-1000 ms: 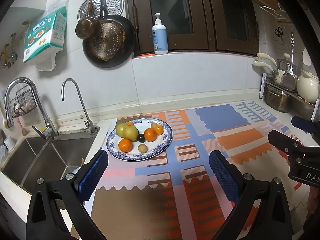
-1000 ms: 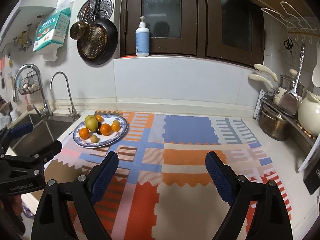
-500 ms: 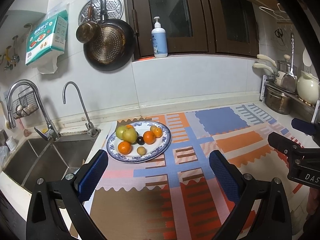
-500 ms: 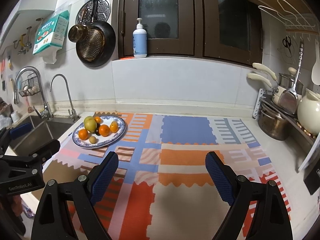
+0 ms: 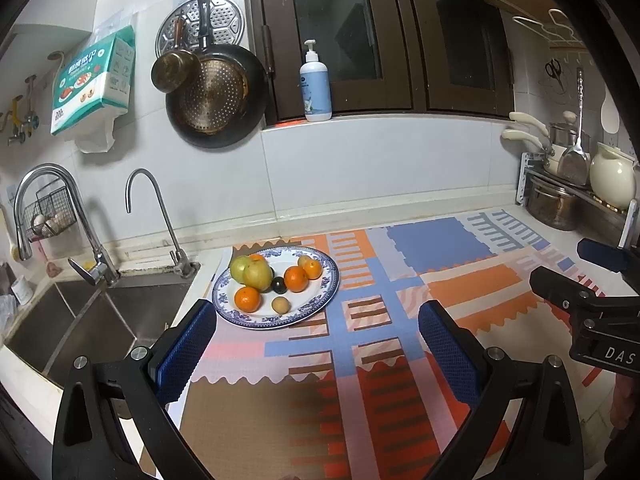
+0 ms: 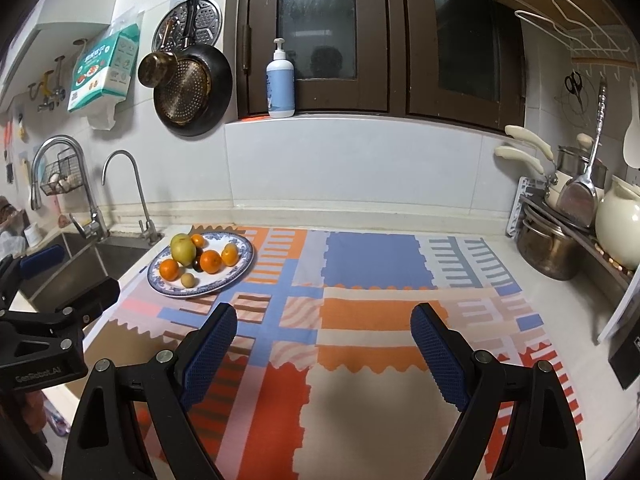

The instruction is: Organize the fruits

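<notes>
On the counter: a round blue-and-white patterned china plate (image 5: 326,290) sits at the left end of a patchwork mat of orange, blue and pink blocks (image 5: 404,280), just beside the steel sink (image 5: 100,312).
Fruit: every piece in view lies on that plate; two large yellow-green pears or apples (image 5: 252,273) sit at its 10 o'clock side, four small oranges (image 5: 296,278) are spread from 12 to 7 o'clock, one small dark round fruit (image 5: 279,285) lies at the centre and one small tan round fruit (image 5: 280,304) at 6 o'clock. None lies on the mat.
Stage: this fits either fruit already gathered onto the plate or a heap waiting to be sorted elsewhere; I cannot tell which.
Left gripper (image 5: 318,354): jaws spread wide, holding nothing; the plate lies near, at 11 o'clock from its fingertips, just past the left blue pad.
Right gripper (image 6: 324,354): jaws spread wide, holding nothing; the plate is well apart at 10 o'clock, beyond the other tool.
Doing any pick well: by my judgement the left tool is better placed; single out an outer piece such as the tan fruit, close gently since round fruit rolls, and avoid nudging the touching pile.
</notes>
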